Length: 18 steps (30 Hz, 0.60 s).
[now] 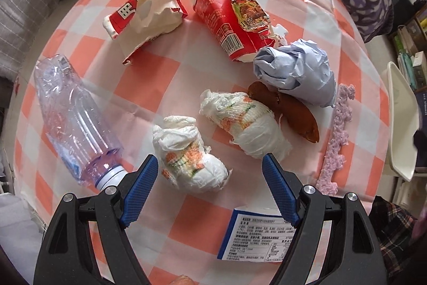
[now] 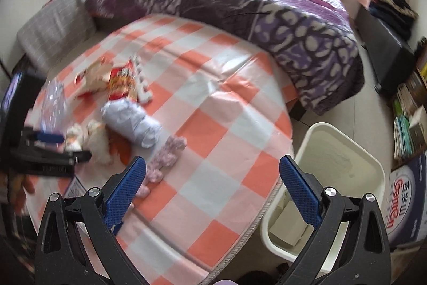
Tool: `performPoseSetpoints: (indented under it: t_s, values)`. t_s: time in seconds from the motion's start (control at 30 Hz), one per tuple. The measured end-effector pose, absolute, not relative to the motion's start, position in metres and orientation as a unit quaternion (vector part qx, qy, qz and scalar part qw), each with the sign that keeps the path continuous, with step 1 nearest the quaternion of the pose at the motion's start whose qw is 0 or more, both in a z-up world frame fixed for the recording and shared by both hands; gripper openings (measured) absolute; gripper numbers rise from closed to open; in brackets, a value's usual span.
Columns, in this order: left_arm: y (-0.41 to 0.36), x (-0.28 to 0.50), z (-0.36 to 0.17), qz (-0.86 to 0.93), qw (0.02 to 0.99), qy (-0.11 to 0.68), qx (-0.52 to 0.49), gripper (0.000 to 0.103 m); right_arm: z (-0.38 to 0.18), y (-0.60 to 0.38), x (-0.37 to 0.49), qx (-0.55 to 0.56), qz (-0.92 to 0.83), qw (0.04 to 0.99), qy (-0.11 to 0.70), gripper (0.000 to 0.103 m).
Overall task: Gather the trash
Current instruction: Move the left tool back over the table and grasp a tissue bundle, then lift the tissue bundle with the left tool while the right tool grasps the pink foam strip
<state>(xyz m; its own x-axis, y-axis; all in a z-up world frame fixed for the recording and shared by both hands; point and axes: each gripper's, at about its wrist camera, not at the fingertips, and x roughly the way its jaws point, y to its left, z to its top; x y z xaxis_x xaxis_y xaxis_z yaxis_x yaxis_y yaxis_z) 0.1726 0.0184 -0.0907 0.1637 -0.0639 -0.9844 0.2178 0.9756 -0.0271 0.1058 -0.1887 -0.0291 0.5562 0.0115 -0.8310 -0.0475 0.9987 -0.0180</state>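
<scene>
My left gripper (image 1: 209,164) is open above the checked tablecloth (image 1: 149,82), with a crumpled printed tissue wad (image 1: 190,164) between its fingers. A second tissue wad (image 1: 245,122) lies just beyond, beside a brown peel (image 1: 293,111) and a crumpled pale blue paper ball (image 1: 296,74). A crushed clear plastic bottle (image 1: 72,119) lies at the left. Two torn red cartons (image 1: 144,15) (image 1: 229,20) lie farther back. My right gripper (image 2: 212,164) is open and empty over the table's right edge, next to a cream trash bin (image 2: 331,186). The left gripper (image 2: 50,148) shows blurred in the right wrist view.
A pink crochet strip (image 1: 337,135) lies at the right, and a blue-bordered label sheet (image 1: 256,234) near the front edge. A bed with a purple quilt (image 2: 240,7) stands behind the table. Bookshelves (image 2: 411,108) and a printed box (image 2: 405,199) stand at the right.
</scene>
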Motion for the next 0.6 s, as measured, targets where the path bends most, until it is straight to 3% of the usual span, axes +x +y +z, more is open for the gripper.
performPoseSetpoints:
  t_s: [0.27,0.33,0.4,0.6]
  values:
    - [0.036,0.185,-0.111,-0.072,0.746,0.662,0.023,0.071,-0.058,-0.175,0.113,0.007,0.025,0.852,0.523,0.096]
    - [0.037,0.184,-0.108,-0.069,0.751,0.656,0.028,0.06,-0.066,-0.172,0.116,0.021,0.023,0.845,0.533,0.096]
    - [0.037,0.183,-0.104,-0.071,0.757,0.648,0.034,0.04,-0.075,-0.167,0.119,0.035,0.02,0.836,0.548,0.096]
    - [0.033,0.177,-0.094,-0.076,0.764,0.638,0.055,0.036,-0.089,-0.148,0.125,0.033,0.018,0.825,0.564,0.096]
